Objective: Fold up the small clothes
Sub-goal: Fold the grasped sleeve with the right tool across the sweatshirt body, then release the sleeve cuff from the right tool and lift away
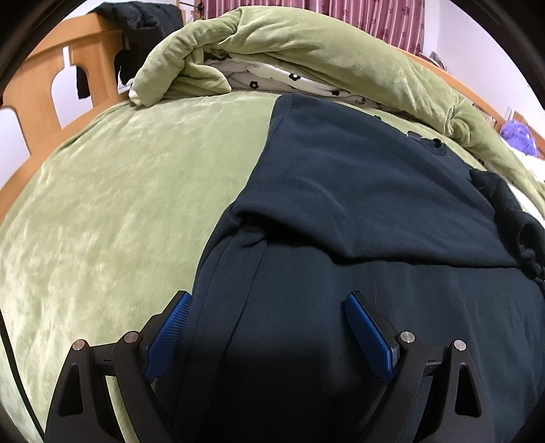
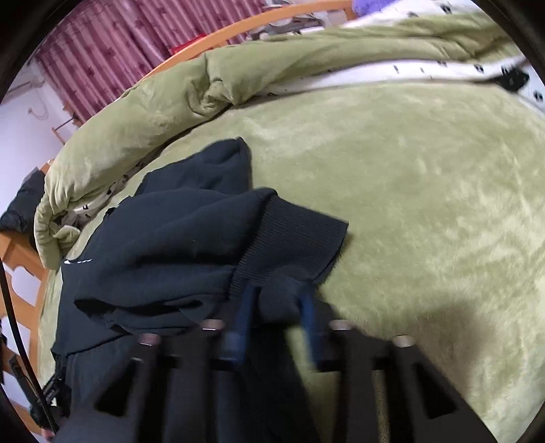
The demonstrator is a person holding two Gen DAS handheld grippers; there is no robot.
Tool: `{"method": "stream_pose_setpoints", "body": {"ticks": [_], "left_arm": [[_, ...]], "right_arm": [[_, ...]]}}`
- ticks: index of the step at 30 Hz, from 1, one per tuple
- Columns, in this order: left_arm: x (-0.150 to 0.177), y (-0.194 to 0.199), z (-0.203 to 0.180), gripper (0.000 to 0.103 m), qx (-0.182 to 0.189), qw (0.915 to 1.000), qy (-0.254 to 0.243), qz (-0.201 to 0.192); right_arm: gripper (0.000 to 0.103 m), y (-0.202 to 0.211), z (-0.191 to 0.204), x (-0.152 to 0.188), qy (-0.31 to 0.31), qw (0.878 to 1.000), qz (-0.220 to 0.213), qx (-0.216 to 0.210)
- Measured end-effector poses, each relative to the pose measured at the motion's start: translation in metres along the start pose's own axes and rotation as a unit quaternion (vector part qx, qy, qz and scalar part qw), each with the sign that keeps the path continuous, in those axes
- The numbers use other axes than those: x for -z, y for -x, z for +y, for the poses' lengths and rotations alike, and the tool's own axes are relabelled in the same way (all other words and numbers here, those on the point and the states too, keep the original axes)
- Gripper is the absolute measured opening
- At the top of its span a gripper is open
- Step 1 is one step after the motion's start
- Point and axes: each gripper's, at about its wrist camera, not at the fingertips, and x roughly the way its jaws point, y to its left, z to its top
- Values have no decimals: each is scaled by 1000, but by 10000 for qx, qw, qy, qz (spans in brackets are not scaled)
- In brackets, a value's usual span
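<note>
Green plush bedding [image 1: 112, 204] covers the bed we work on, with a rolled green quilt [image 1: 306, 44] along its far side, an orange wooden bed frame [image 1: 41, 85] to the left and striped maroon curtains [image 1: 374, 13] behind. We see a dark navy sweatshirt [image 1: 357, 191] spread on the bedding. In the left wrist view, our left gripper [image 1: 269, 306] hovers with its blue pads [image 1: 170, 330] spread wide and nothing pinched; the garment's lower part lies directly beneath and between them, while its left pad sits at the garment's left edge, where navy meets green. In the right wrist view, which is blurred, our right gripper [image 2: 277, 303] has its blue fingers [image 2: 245, 306] drawn close together, pinching a small bunch of navy fabric. That bunch sits just below the sweatshirt's ribbed cuff [image 2: 293, 235], which lies on the bedding just ahead of the fingertips, with the crumpled sleeve [image 2: 163, 245] heaped to the left.
</note>
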Motion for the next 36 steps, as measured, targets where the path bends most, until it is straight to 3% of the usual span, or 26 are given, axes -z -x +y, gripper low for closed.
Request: {"method": "stream_pose_setpoints", "body": {"ticks": [7, 17, 25, 30, 34, 36], "left_arm": [[5, 7, 16, 90, 145, 9993, 335, 47], [1, 16, 16, 90, 333, 9991, 269, 25], [-9, 21, 23, 90, 327, 9992, 240, -31], [-17, 20, 29, 90, 215, 9995, 206, -64], [-22, 20, 29, 90, 127, 9998, 147, -59], [-25, 20, 25, 90, 146, 9999, 71, -51]], "right_arm": [[16, 48, 54, -16, 562, 9962, -642, -150], [16, 68, 204, -16, 1656, 9792, -911, -737], [16, 22, 313, 12, 2431, 9608, -542, -1220], [18, -14, 348, 42, 2769, 9525, -266, -1239], [33, -31, 350, 57, 2802, 9496, 91, -1399], [49, -28, 345, 61, 2808, 9479, 87, -1503]]}}
